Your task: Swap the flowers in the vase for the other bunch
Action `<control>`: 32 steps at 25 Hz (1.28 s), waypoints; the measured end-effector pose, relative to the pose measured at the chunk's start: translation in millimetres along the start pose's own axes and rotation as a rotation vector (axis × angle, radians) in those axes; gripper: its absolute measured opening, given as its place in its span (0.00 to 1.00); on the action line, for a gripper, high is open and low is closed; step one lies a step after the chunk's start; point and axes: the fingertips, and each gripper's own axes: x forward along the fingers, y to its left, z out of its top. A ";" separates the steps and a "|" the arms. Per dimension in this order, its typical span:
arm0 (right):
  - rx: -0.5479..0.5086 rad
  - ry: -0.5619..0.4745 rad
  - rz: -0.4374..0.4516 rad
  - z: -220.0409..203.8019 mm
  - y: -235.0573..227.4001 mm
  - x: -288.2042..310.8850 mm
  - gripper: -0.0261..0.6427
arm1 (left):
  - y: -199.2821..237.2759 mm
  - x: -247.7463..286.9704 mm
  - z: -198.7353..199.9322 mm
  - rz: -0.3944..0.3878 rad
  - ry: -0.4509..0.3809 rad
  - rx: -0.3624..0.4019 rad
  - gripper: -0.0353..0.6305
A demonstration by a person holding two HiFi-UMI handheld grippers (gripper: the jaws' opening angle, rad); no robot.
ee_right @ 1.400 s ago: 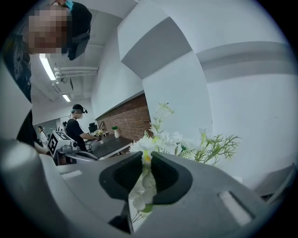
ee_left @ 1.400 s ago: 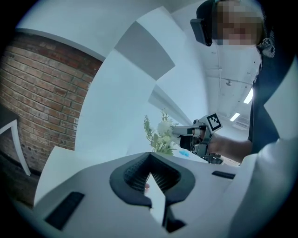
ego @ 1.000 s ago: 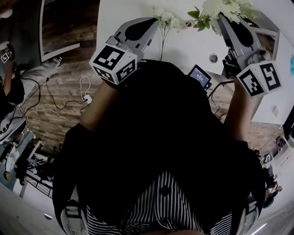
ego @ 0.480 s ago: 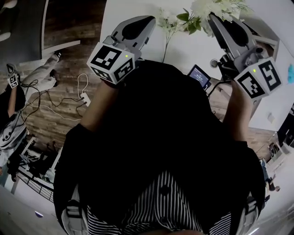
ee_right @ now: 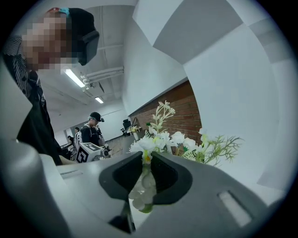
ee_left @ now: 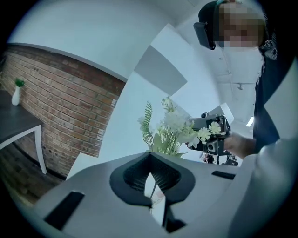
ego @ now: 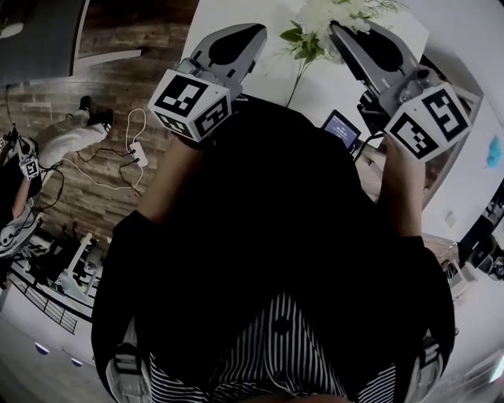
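Observation:
My right gripper (ego: 335, 27) is shut on a bunch of white flowers (ego: 327, 12). Pale petals and a green stem end (ee_right: 142, 186) are pinched between its pads (ee_right: 167, 174). A second bunch (ee_left: 165, 130), with a fern and small white blooms, stands straight ahead of my left gripper (ego: 264, 31). Its thin stem (ego: 299, 79) runs down out of sight, and whatever it stands in is hidden. The left jaws (ee_left: 150, 160) are closed to a narrow slit. That stem shows through the slit from beyond the jaws. The right gripper (ee_left: 212, 137) faces them from beyond the flowers.
A white surface (ego: 252, 86) lies ahead. A small lit screen (ego: 341, 128) sits by my right forearm. Cables trail over the wooden floor (ego: 118, 157) on the left. A brick wall (ee_left: 56, 102) and a dark table with a small vase (ee_left: 16, 95) are far left. Another person (ee_right: 93, 130) stands behind.
The right gripper has swung left with its bunch, whose blooms now overlap the standing bunch. The room has turned in the head view. The left gripper kept its place in that view.

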 end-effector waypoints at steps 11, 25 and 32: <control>0.058 0.103 0.114 -18.9 -3.6 60.3 0.12 | 31.6 -25.9 -7.7 0.111 -0.025 -0.064 0.06; 0.272 0.246 0.216 -91.4 -18.7 156.7 0.12 | 89.8 -63.7 -31.1 0.227 -0.032 -0.142 0.06; 0.419 0.331 0.173 -156.9 -59.3 188.0 0.12 | 102.1 -65.2 -37.1 0.241 -0.028 -0.170 0.06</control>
